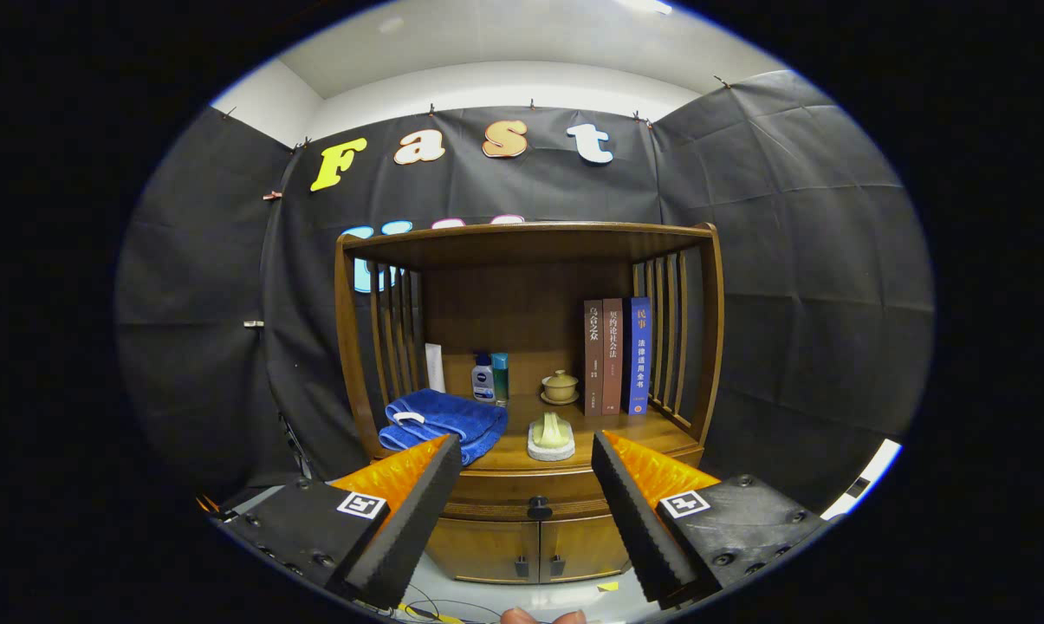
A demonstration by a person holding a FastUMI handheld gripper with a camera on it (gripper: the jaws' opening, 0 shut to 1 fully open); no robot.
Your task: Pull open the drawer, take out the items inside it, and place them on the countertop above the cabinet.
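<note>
Brown wooden drawer with a small dark knob sits closed under the cabinet's countertop, beyond the gripper, whose fingers are spread wide and hold nothing

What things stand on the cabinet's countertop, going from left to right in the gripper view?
Blue towel → white tube → two small bottles → green item on a pad and lidded cup behind it → three books. The open gripper hangs before the drawer knob.

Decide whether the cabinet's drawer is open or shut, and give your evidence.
Shut. The drawer front sits flush with the cabinet, its knob untouched between the fingers of the open hand-held gripper.
</note>
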